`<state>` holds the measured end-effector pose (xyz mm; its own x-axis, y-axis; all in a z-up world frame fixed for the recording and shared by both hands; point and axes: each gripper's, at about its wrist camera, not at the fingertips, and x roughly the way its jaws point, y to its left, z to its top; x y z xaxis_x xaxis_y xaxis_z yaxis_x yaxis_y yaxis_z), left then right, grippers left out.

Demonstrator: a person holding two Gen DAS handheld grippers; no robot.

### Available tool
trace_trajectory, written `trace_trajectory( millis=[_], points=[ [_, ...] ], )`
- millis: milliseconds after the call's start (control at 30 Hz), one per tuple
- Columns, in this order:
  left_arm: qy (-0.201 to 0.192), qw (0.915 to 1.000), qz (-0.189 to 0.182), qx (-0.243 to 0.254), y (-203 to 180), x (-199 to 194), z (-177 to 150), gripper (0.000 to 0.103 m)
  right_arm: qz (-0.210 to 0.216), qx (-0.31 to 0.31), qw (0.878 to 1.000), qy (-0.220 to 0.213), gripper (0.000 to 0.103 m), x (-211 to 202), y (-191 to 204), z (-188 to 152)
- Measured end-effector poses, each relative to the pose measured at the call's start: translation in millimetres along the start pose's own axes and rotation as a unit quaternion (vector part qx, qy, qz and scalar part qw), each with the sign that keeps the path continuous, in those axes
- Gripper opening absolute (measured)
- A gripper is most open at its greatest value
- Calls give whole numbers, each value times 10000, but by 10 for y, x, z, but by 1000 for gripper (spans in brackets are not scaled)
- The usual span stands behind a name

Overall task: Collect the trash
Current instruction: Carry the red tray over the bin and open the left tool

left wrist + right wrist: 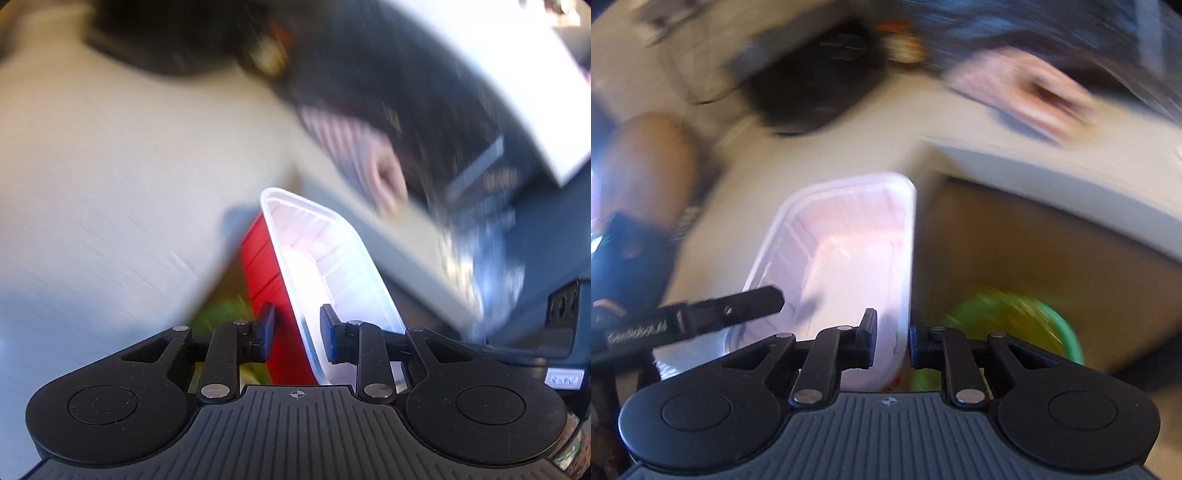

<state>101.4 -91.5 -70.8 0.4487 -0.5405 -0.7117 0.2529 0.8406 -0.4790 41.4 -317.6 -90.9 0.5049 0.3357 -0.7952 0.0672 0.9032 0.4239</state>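
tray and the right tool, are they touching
Touching. The right wrist view shows the right tool with a finger on each side of the tray wall, pinching it.

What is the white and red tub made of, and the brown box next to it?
The tub looks like thin plastic: glossy, see-through white inside, ribbed walls, rolled rim, red outside. The brown box looks like cardboard, matte and flat-walled, though blur leaves that unsure.

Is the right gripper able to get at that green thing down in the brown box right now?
Probably not yet. The right gripper is shut on the plastic tray's wall, as is the left gripper. The green thing lies in the box beside the tray, but those jaws are occupied.
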Motion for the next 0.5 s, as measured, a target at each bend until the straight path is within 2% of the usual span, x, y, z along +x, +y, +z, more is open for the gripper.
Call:
trace_trajectory(
  millis=[100,167,267,367,500],
  points=[
    [708,9975,52,35,-99,462,-203,29,-189,556,9973,430,17,159,-449,-229],
    [1174,9929,138,-116,-66,748,-353,29,-340,715,9940,750,17,321,-629,-363],
    [1637,9858,293,-250,29,1060,-560,29,-472,840,9879,1217,17,580,-805,-524],
    [1837,9811,491,-353,109,1299,-661,29,-482,914,9832,1503,17,814,-936,-572],
    [1651,9832,592,-505,229,1539,-663,29,-491,774,9861,1383,20,1053,-1012,-552]
  ],
)
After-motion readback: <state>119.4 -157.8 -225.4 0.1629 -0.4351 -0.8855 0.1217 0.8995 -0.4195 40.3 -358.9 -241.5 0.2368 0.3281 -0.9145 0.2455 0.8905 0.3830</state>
